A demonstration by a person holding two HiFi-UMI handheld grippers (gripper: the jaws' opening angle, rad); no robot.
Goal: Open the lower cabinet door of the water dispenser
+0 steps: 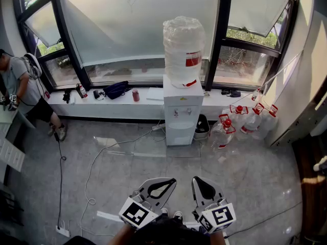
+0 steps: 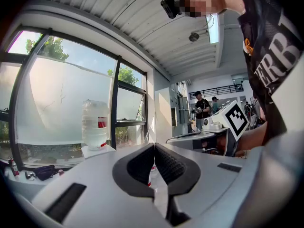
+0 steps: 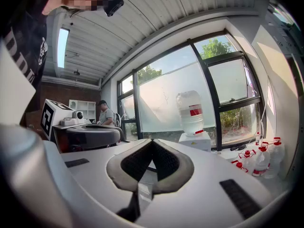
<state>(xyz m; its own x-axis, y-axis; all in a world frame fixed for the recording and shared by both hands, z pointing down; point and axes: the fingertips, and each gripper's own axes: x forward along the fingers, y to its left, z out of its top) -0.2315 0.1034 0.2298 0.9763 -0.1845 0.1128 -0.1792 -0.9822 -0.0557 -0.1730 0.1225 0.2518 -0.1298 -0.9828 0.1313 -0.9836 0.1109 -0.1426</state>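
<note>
**Both tongs closed and empty; water dispenser well ahead**

Head view: white floor-standing water dispenser [image 1: 181,111] against the window ledge [image 1: 122,106]. A clear plastic bottle with red label [image 1: 184,50] stands upright on top of it. The lower cabinet door [image 1: 179,133] sits flush with the body, closed. A cluster of clear jugs with red caps [image 1: 245,121] is on the grey tiled floor [image 1: 245,177], just right of the dispenser. Left tongs [image 1: 170,181] and right tongs [image 1: 197,180] are side by side at the bottom edge, pointing toward the dispenser and well apart from it.

Left gripper view: jaw tips meet, nothing between them. Dispenser and bottle lie far off, left of the tips.

Right gripper view: jaws together, nothing held. Dispenser is far off, right of the tips, with the jugs at the far right.
</note>
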